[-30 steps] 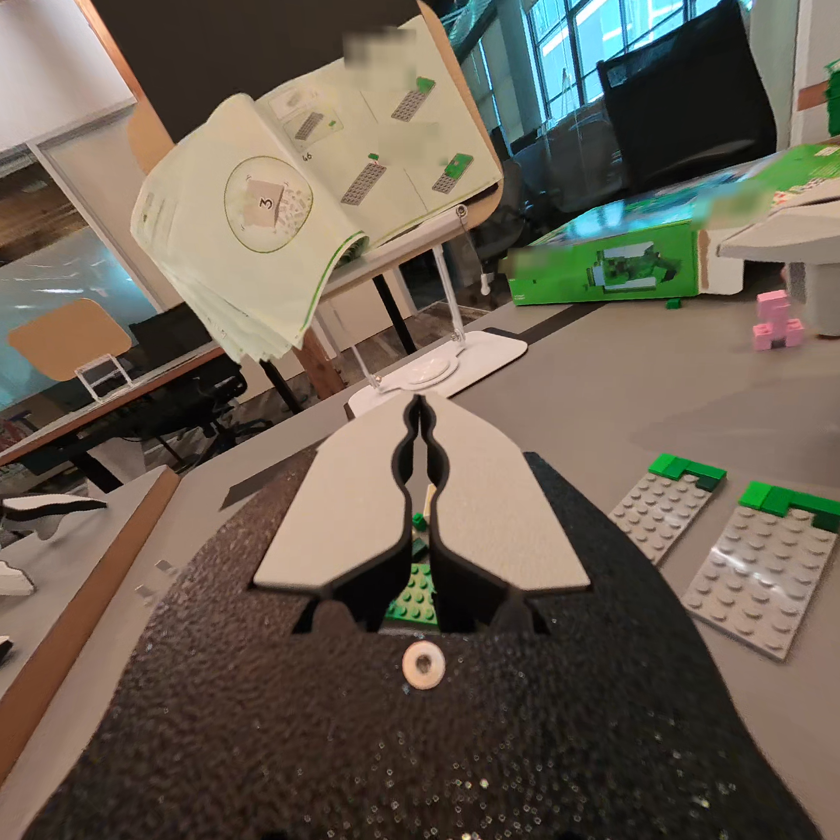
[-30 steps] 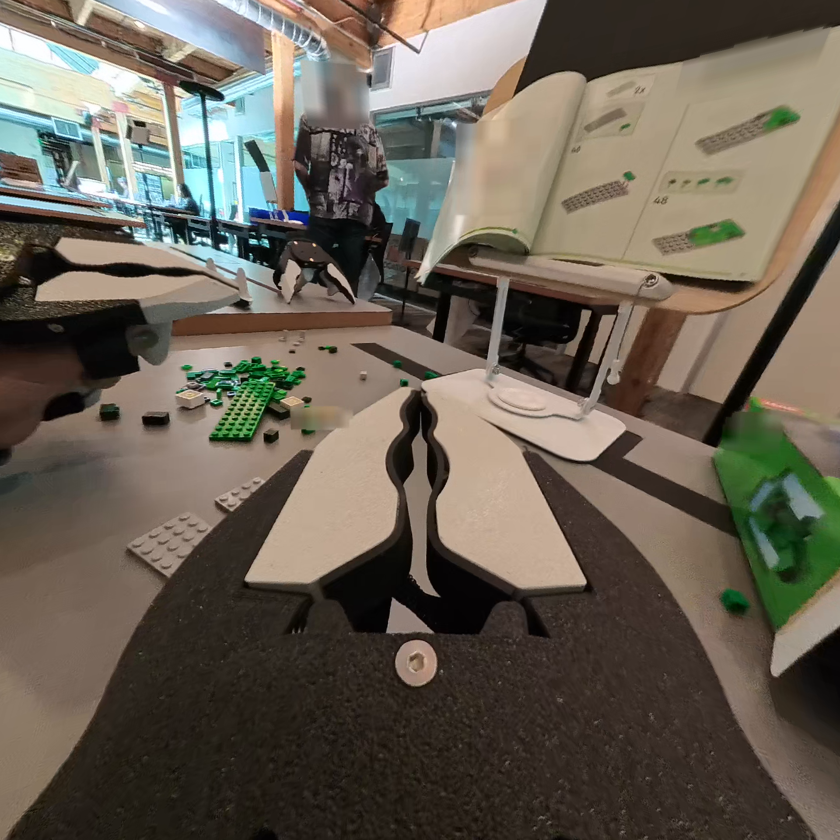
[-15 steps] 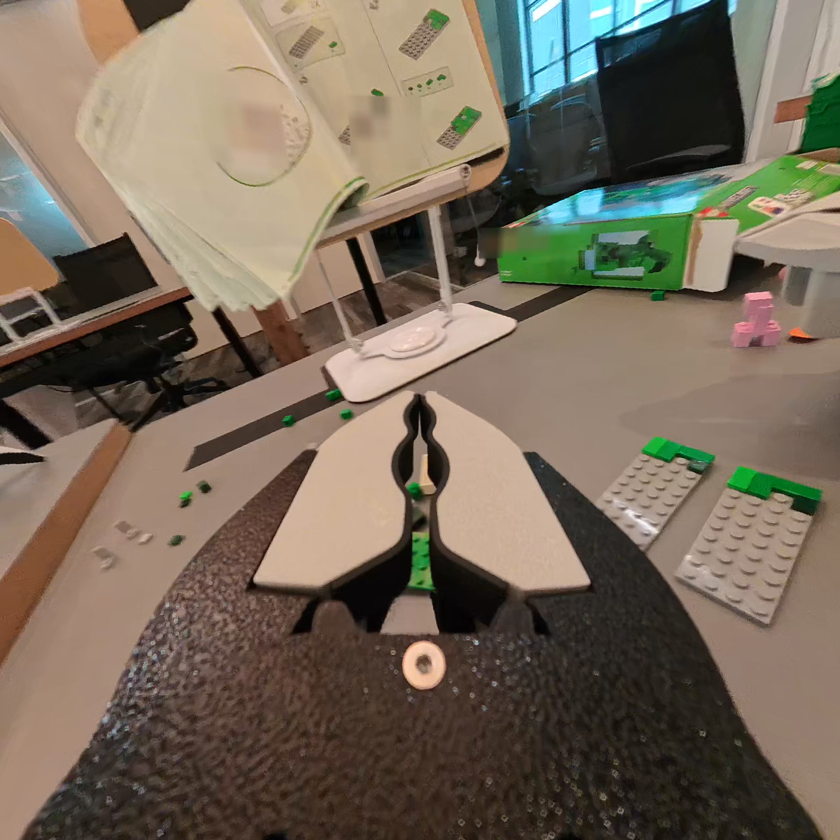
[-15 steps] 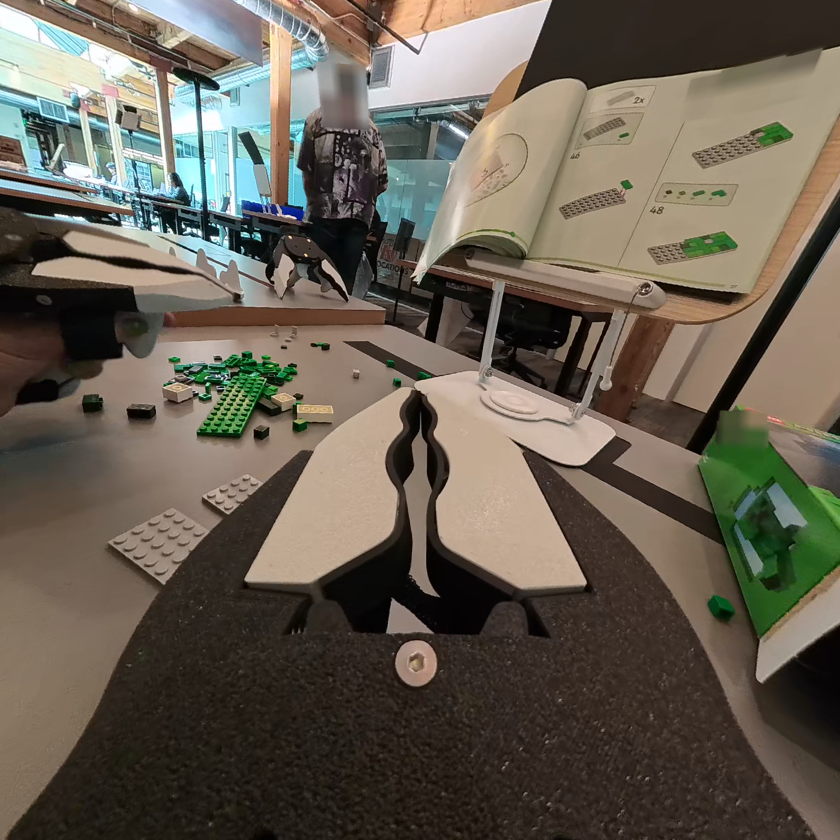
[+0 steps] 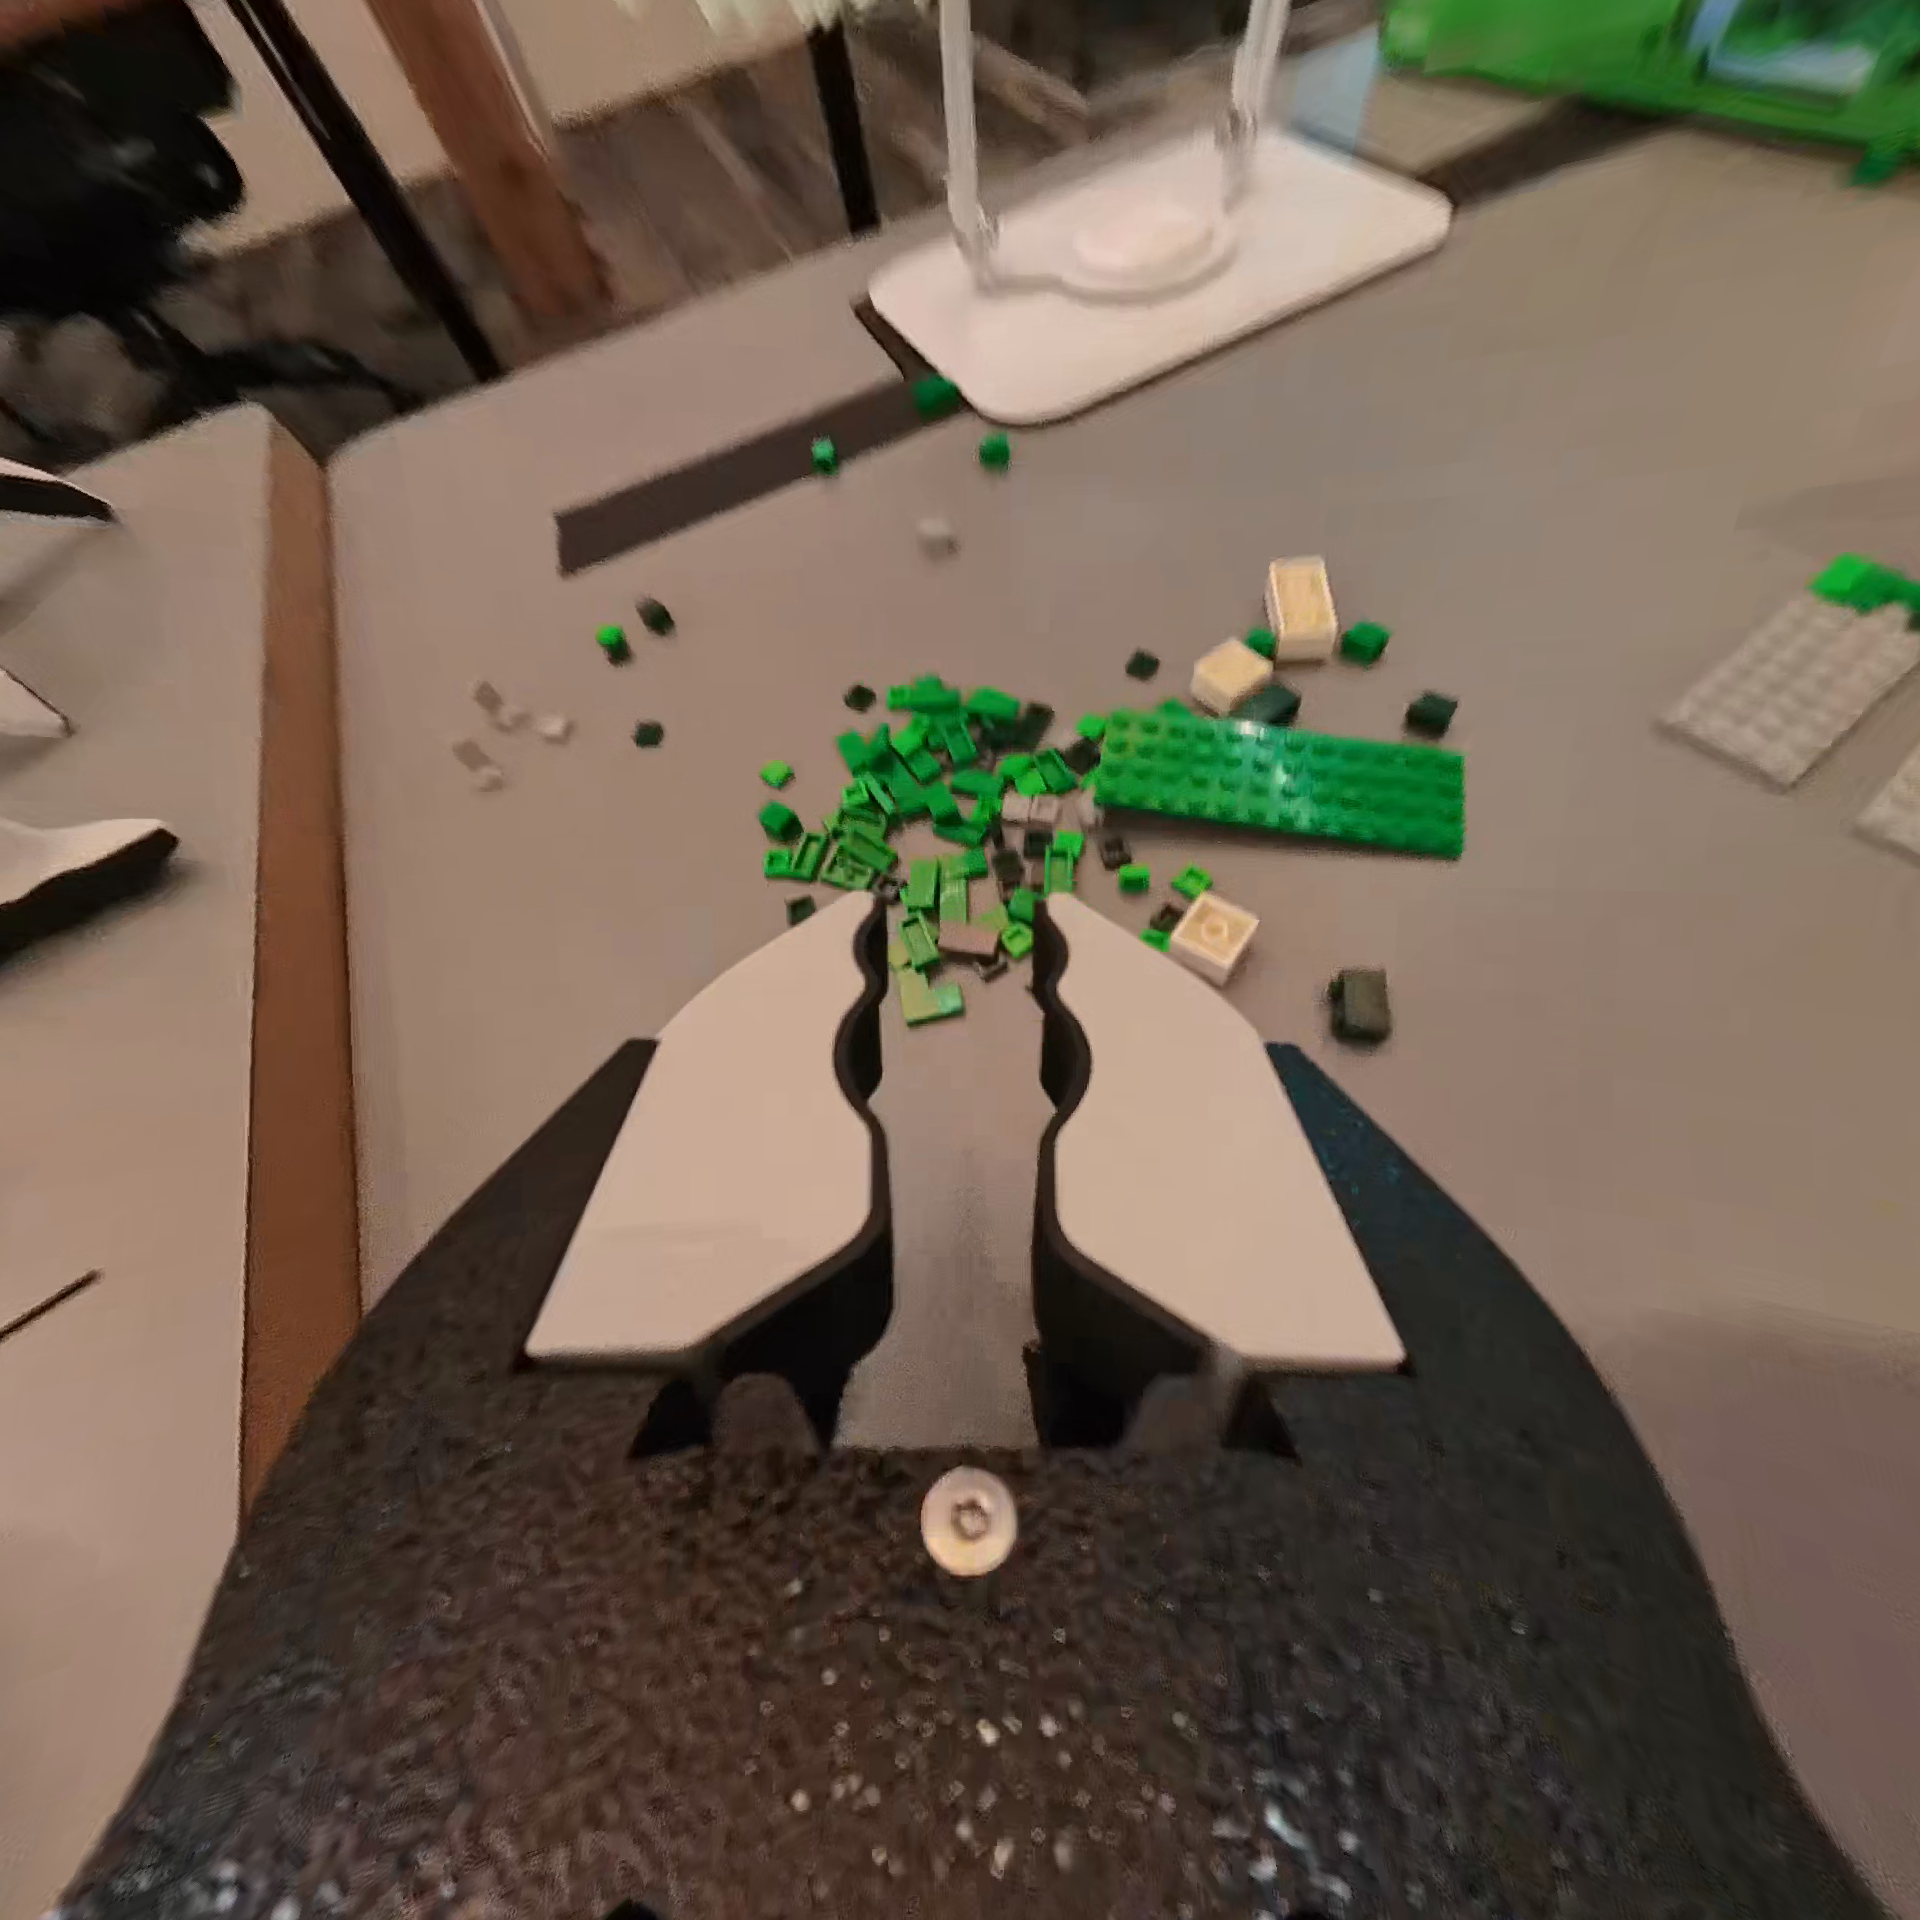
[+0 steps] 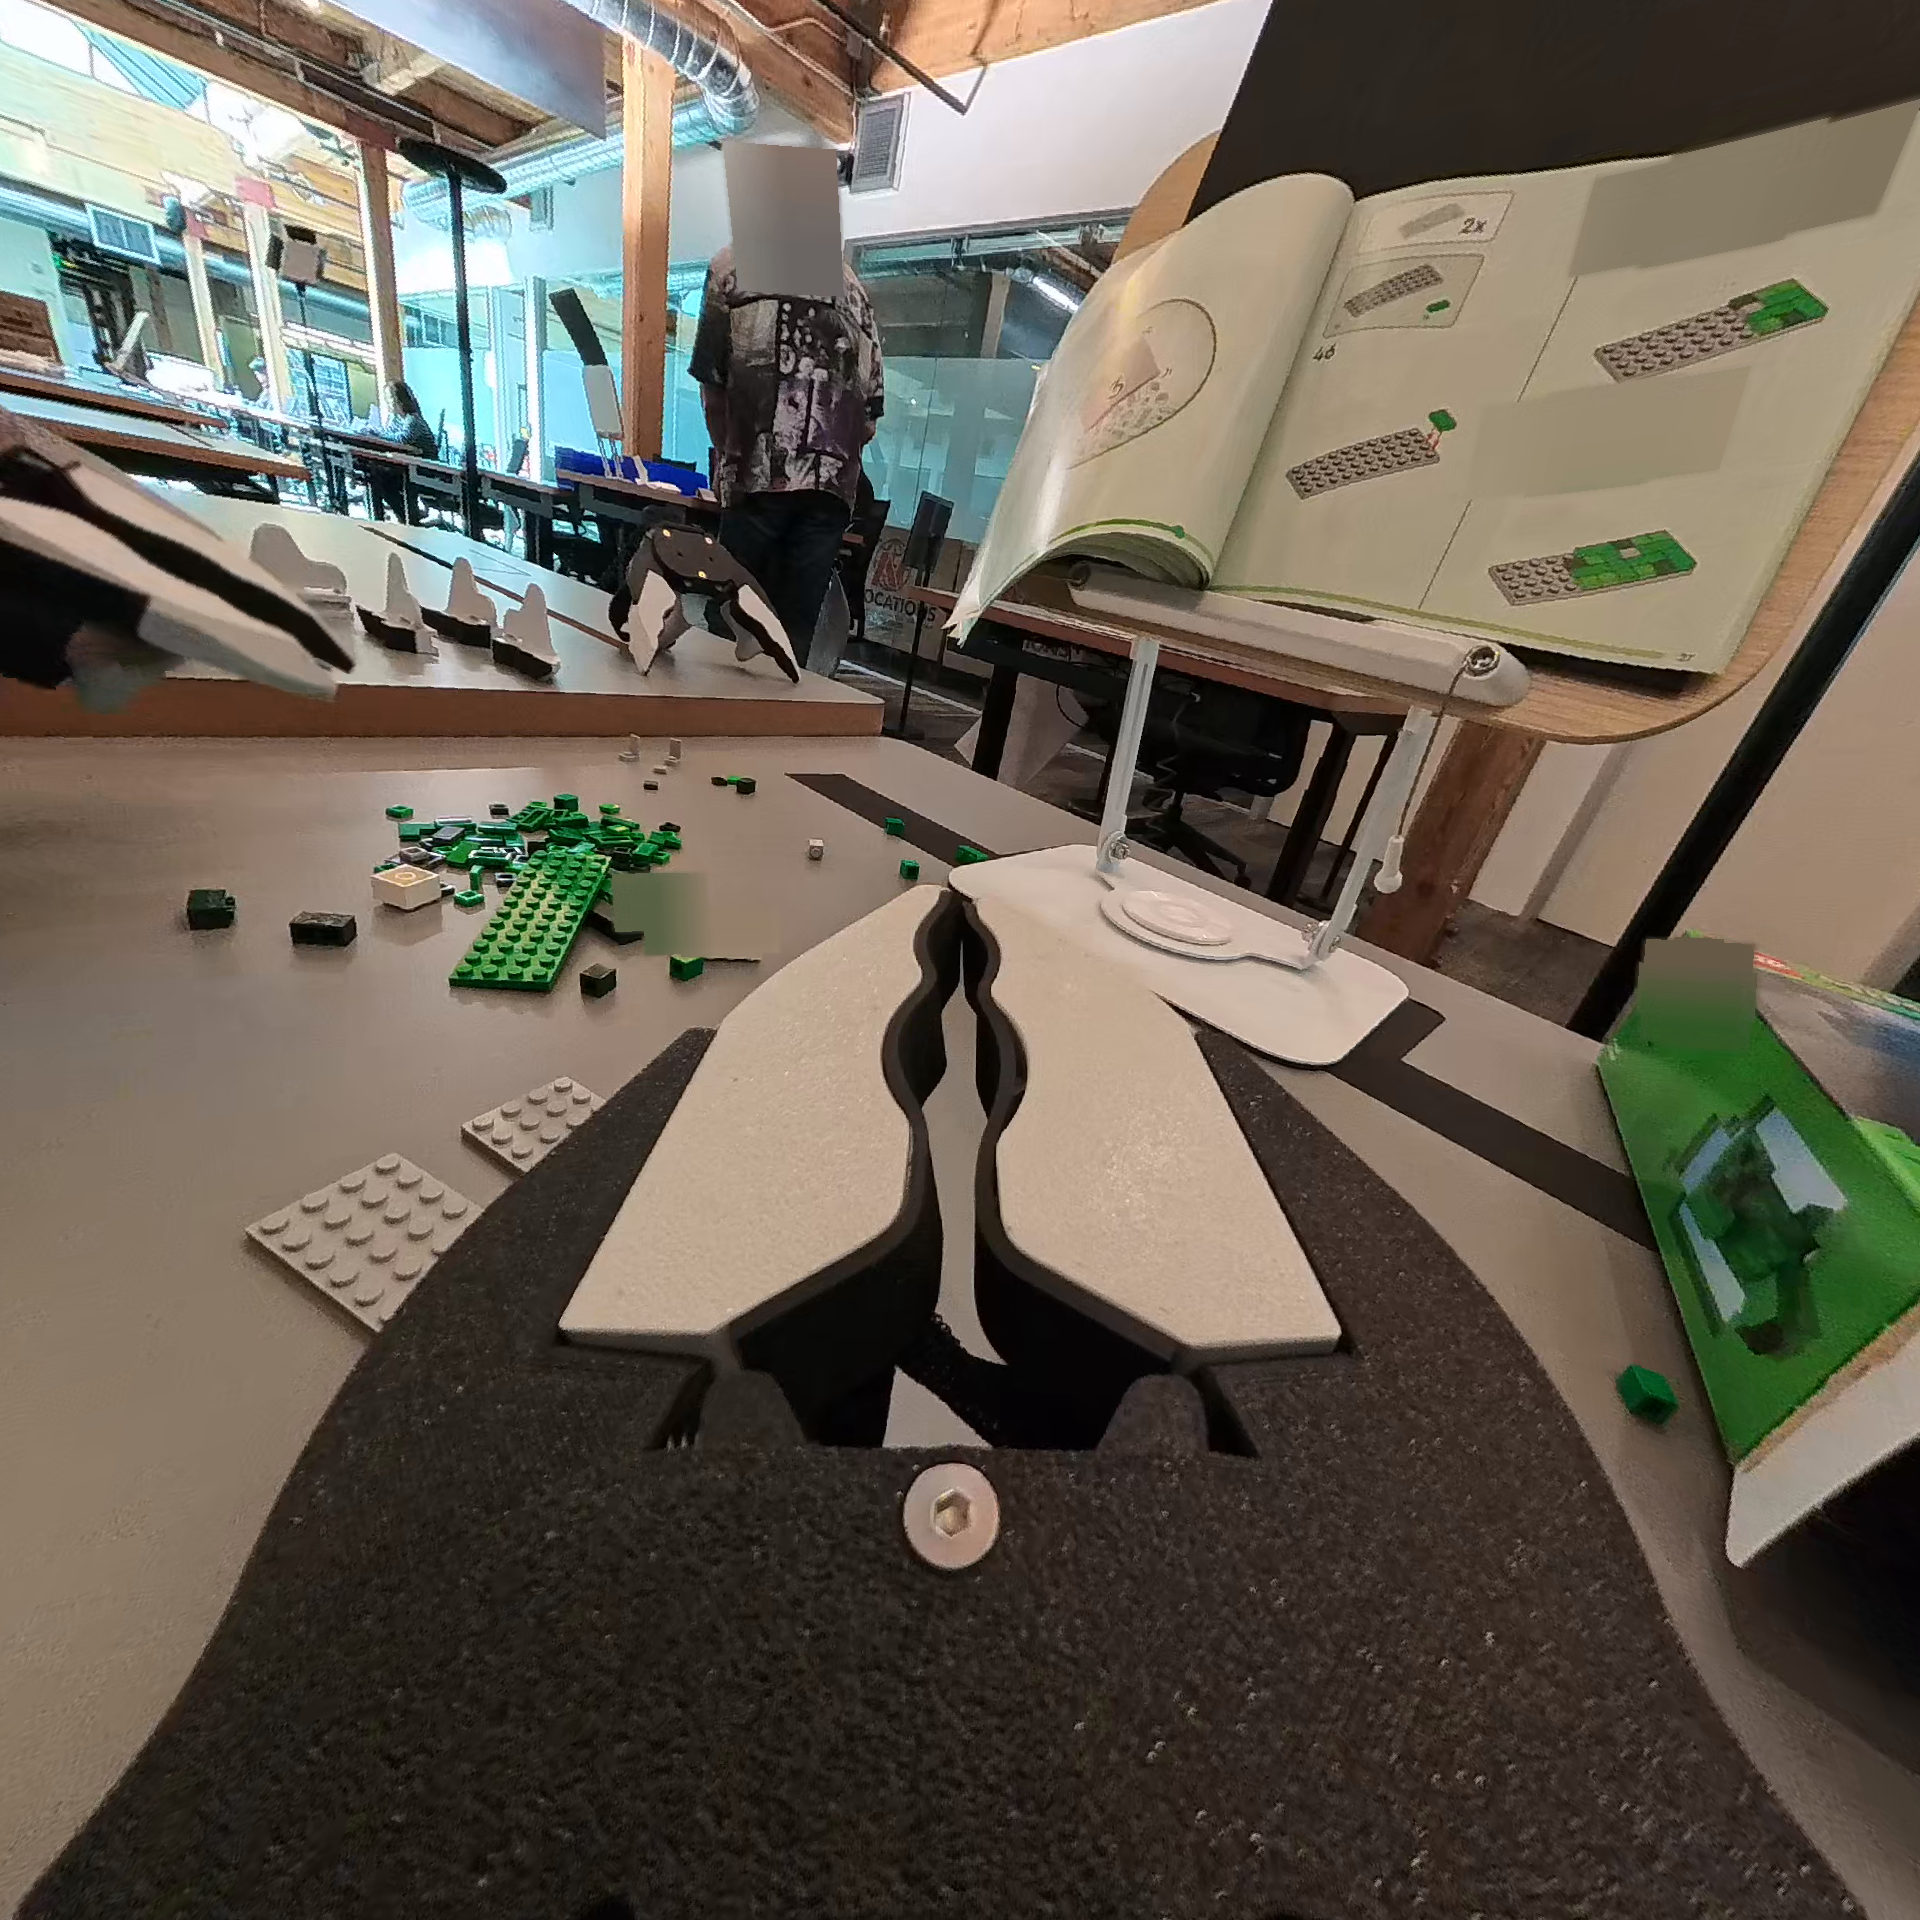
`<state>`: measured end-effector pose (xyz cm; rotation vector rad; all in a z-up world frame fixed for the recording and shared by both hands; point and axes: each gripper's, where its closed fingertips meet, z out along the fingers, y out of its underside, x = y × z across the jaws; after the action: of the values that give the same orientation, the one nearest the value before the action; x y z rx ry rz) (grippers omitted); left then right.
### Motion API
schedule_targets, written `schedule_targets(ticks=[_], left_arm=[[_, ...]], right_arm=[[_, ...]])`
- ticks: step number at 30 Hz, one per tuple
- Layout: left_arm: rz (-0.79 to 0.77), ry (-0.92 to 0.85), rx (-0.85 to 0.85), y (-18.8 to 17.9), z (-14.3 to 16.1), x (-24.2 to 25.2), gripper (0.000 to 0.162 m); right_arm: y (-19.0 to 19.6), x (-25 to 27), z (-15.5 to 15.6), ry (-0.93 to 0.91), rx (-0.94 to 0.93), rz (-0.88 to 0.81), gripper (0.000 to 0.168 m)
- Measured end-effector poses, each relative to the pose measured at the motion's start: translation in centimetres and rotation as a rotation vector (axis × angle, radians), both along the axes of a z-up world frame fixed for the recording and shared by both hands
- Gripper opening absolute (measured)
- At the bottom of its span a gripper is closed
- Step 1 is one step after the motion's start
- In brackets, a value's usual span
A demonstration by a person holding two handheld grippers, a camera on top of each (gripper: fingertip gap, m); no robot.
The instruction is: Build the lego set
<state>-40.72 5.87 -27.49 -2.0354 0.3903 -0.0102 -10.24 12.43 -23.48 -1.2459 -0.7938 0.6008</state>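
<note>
My left gripper (image 5: 961,914) is open and empty, tilted down over the near edge of a pile of small green pieces (image 5: 914,800) on the grey table. A long green plate (image 5: 1283,779) lies just right of the pile, also seen in the right wrist view (image 6: 535,914). Cream bricks (image 5: 1210,935) and a dark green brick (image 5: 1356,1003) lie around it. Two grey plates (image 6: 364,1236) lie left of my right gripper (image 6: 956,904), which is shut and empty, low over the table. The left gripper (image 6: 177,613) shows at the far left of that view.
An open instruction book (image 6: 1455,416) rests on a white stand (image 6: 1195,935) at the table's far edge. A green box (image 6: 1818,1195) lies to the right, a loose green piece (image 6: 1647,1392) beside it. A person (image 6: 784,416) stands behind a second table holding spare grippers (image 6: 707,603). The dark green brick (image 5: 1356,1003) is about 9 centimeters from my left fingertips and 25 centimeters from my right. My left gripper is the nearer one to the long green plate (image 5: 1283,779): about 11 centimeters, against 25 centimeters.
My left gripper has tilted down from facing the book to over the pile of pieces, and its jaws have opened. My right gripper has stayed shut and has hardly moved.
</note>
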Motion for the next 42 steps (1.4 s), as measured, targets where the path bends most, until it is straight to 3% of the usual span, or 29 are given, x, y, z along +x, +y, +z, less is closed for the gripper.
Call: schedule_targets(ticks=[5,8,14,20,29,42], left_arm=[[0.055,0.073,-0.223,-0.1,-2.7,-2.7,0.029],[0.094,0.072,-0.269,0.6,-3.2,-4.0,0.026],[-0.127,0.114,-0.450,1.0,-5.2,-2.3,0.027],[-0.139,-0.025,-0.416,3.4,-4.3,-1.0,0.016],[-0.144,0.038,-0.546,4.3,-6.3,-0.9,0.014],[-0.169,0.016,-0.561,4.6,-6.8,-0.6,0.011]], right_arm=[[-0.1,0.1,0.1,0.003,0.005,0.000,0.000],[-0.2,0.0,0.0,0.000,0.007,0.003,0.000],[-0.2,-0.1,0.0,-0.005,0.002,0.013,0.000],[-0.2,0.0,0.0,0.002,0.000,0.013,0.000],[-0.2,0.0,0.0,0.006,-0.003,0.018,0.000],[-0.2,0.0,0.0,0.007,-0.007,0.022,0.000]])
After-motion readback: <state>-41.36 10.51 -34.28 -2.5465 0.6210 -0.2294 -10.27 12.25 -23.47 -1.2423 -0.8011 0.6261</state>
